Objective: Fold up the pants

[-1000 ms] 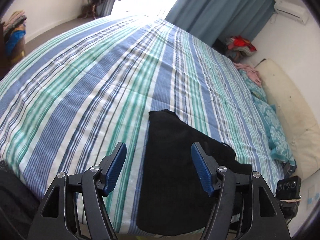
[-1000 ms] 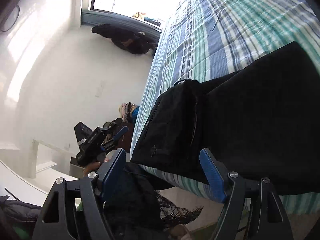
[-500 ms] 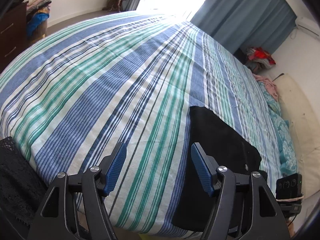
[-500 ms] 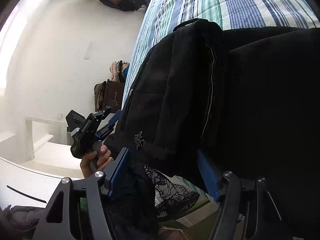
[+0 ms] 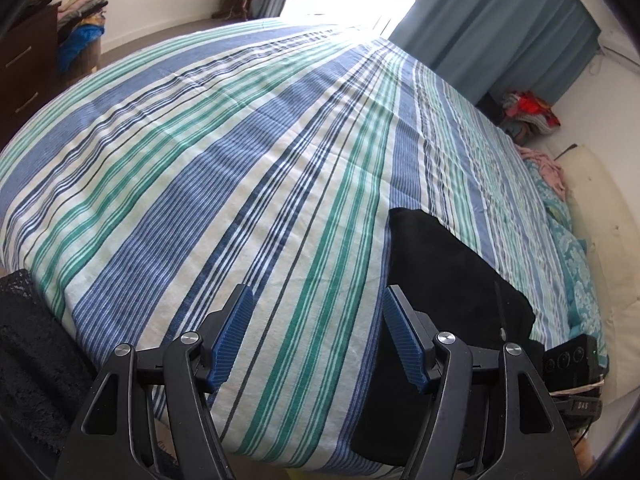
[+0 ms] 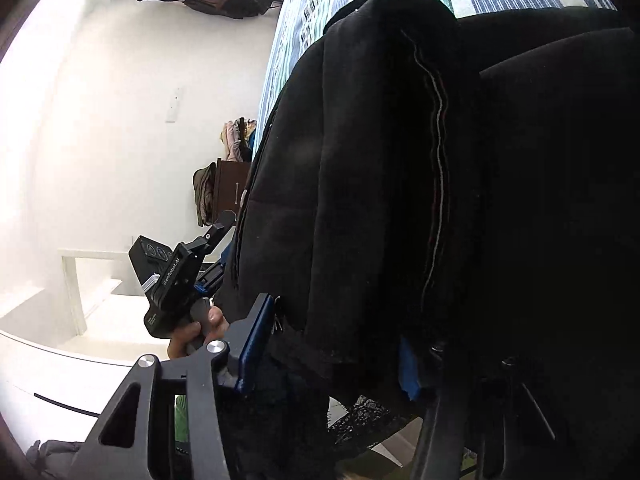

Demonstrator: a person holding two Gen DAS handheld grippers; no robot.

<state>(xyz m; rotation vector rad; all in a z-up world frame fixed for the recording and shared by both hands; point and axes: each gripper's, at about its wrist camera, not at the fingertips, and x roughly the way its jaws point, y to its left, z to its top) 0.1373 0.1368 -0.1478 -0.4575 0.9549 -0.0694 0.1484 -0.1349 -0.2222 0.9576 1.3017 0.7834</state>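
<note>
Item: black fabric pants point(image 6: 400, 184), hanging off striped bed point(image 5: 240, 184) edge. Right gripper point(image 6: 328, 356) jaws closing around hem, grip unconfirmed; risking partial-layer grab. Left gripper point(image 5: 316, 336), nine o'clock, jaws open, empty.

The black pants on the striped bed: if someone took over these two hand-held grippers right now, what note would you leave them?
Left gripper: open, holding nothing, over the striped bed beside the pants.
Right gripper: its jaws have just been closing with the pants' thick layered edge between them; a firm grip cannot be confirmed.
Pants: at the near edge of the bed, already doubled into layers, partly hanging over the edge.
Done: a rough first fold, it seems.
Left: probably secure the right grip, take another edge with the left, and finish the fold flat.
</note>
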